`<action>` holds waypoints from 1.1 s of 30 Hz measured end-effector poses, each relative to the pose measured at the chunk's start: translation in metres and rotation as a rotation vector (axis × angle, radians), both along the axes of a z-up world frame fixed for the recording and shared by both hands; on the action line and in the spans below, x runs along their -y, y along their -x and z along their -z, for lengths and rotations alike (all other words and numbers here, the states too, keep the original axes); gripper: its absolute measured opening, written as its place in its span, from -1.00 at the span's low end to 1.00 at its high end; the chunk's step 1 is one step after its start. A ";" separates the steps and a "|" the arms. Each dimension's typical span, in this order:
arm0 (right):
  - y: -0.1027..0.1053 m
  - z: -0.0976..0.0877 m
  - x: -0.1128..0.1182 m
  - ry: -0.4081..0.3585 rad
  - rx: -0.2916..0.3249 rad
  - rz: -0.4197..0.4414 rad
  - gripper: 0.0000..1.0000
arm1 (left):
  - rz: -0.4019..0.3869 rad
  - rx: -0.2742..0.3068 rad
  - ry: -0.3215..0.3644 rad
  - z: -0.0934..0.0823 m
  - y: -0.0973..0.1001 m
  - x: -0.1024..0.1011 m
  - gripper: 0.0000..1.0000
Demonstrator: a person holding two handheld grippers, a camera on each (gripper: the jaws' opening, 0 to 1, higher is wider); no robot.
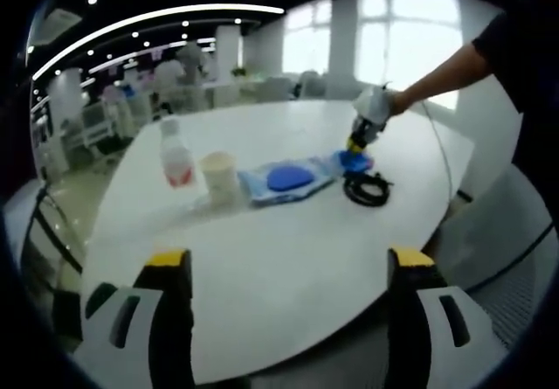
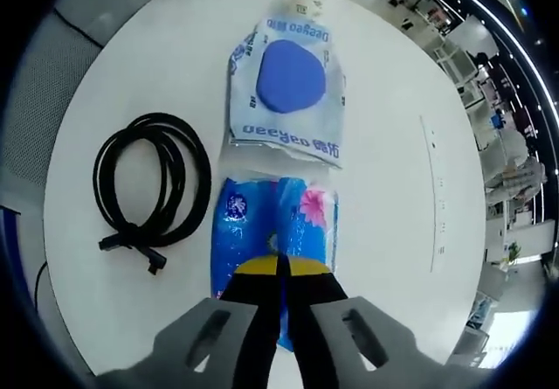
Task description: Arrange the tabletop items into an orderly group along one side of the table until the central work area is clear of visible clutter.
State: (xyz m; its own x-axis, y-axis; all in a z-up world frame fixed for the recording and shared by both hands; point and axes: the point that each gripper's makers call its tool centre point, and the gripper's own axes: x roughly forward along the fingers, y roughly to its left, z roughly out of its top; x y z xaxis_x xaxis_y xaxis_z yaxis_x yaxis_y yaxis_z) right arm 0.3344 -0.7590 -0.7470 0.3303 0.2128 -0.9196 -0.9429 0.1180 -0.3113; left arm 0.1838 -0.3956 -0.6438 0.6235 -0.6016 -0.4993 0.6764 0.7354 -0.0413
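On the white table (image 1: 262, 275) a clear bottle (image 1: 175, 153), a pale cup (image 1: 219, 176) and a wipes pack with a blue round lid (image 1: 288, 179) stand in a loose row. A blue tissue pack (image 1: 351, 160) lies beside them, with a black coiled cable (image 1: 367, 188) just past it. My left gripper (image 1: 288, 262) hovers open over the near table edge, holding nothing. My right gripper (image 2: 278, 268) has its jaws pressed together on the near edge of the blue tissue pack (image 2: 271, 218). Beyond it lies the wipes pack (image 2: 288, 83); the cable (image 2: 153, 184) is to the left.
A person's arm (image 1: 445, 65) reaches in from the right, holding the right gripper (image 1: 362, 140). The table's rim (image 2: 61, 232) curves close to the cable. Grey floor and chairs surround the table, and office desks stand far behind.
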 end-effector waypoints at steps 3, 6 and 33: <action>-0.002 0.000 -0.001 0.002 0.022 0.003 -0.77 | 0.000 0.003 -0.002 0.000 0.000 0.000 0.78; 0.000 -0.001 -0.002 -0.004 0.031 0.010 -0.64 | -0.003 0.009 0.001 -0.001 -0.001 -0.001 0.79; 0.039 -0.044 -0.002 -0.449 0.252 0.603 0.12 | -0.033 0.096 -0.023 -0.011 -0.011 -0.007 0.99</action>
State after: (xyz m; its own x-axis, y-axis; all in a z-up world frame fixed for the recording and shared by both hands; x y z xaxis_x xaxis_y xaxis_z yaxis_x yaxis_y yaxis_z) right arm 0.2951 -0.7565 -0.7035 0.6939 0.2642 -0.6699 -0.5839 0.7509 -0.3087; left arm 0.1948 -0.3887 -0.6324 0.6888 -0.5689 -0.4494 0.6516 0.7575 0.0397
